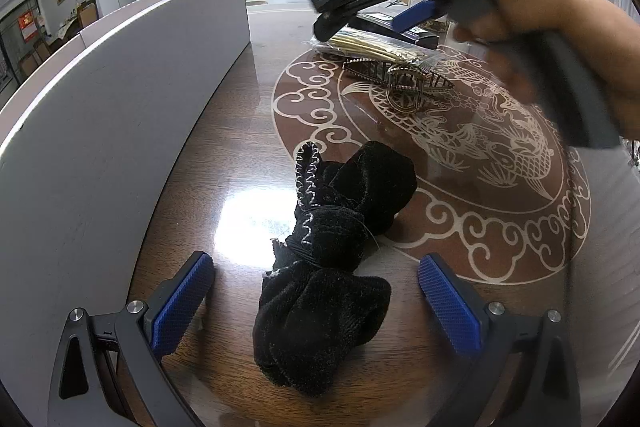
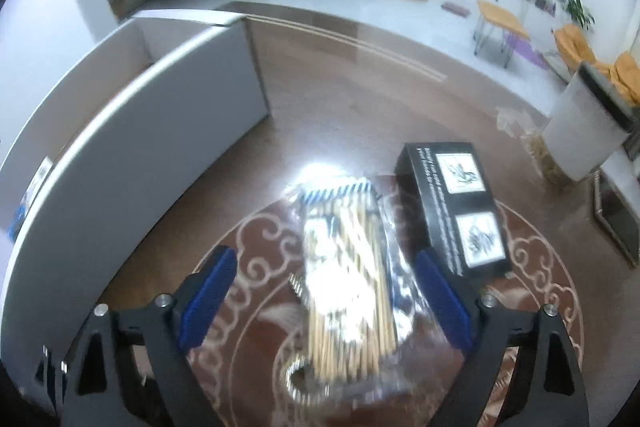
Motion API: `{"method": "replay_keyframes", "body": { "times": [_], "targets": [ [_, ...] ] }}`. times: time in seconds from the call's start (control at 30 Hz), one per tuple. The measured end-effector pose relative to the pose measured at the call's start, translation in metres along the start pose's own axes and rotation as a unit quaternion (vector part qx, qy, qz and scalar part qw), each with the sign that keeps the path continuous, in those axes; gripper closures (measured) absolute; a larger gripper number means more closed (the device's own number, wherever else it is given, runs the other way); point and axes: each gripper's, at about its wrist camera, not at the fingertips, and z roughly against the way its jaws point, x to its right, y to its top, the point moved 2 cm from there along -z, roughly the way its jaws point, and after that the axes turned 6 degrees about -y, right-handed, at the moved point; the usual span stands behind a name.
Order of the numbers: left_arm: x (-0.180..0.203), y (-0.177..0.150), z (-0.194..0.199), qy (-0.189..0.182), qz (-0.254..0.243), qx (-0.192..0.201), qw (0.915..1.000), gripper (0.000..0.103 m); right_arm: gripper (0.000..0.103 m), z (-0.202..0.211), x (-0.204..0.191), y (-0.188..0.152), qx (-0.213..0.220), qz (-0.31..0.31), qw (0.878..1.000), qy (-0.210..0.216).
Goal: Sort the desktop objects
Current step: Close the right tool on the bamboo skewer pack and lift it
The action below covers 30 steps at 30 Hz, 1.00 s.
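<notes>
right gripper (image 2: 324,303) | jaws wide, gripping nothing | bagged bamboo skewers (image 2: 348,267) between pads, long axis running away from gripper | black box (image 2: 452,203) just beside bag | left gripper (image 1: 316,307) open, farther

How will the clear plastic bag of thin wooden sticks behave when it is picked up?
The clear plastic bag of thin wooden sticks looks glossy, so it may slip. The sticks lie packed side by side, so the pack should stay fairly stiff. It is probably light.
</notes>
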Motion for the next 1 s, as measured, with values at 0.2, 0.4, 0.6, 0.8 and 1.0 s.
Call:
{"method": "replay_keyframes", "body": {
  "times": [0.2,0.4,0.6,0.8,1.0],
  "targets": [
    [0.0,0.0,-0.001,0.0,0.0,0.0,1.0,0.0,0.066,-0.019,0.008,0.004,-0.027,-0.013,1.0,0.006],
    [0.0,0.0,0.0,0.0,-0.001,0.0,1.0,0.0,0.075,0.041,0.044,-0.014,0.046,-0.079,0.996,0.024],
    [0.0,0.0,0.0,0.0,-0.001,0.0,1.0,0.0,0.076,0.114,0.067,-0.08,0.072,-0.083,0.994,0.022],
    [0.0,0.0,-0.001,0.0,-0.001,0.0,1.0,0.0,0.067,0.121,0.079,-0.178,0.011,-0.058,0.998,-0.023],
    [0.0,0.0,0.0,0.0,-0.001,0.0,1.0,0.0,0.051,0.119,0.059,-0.169,0.031,-0.03,0.999,0.0]
  ]
}}
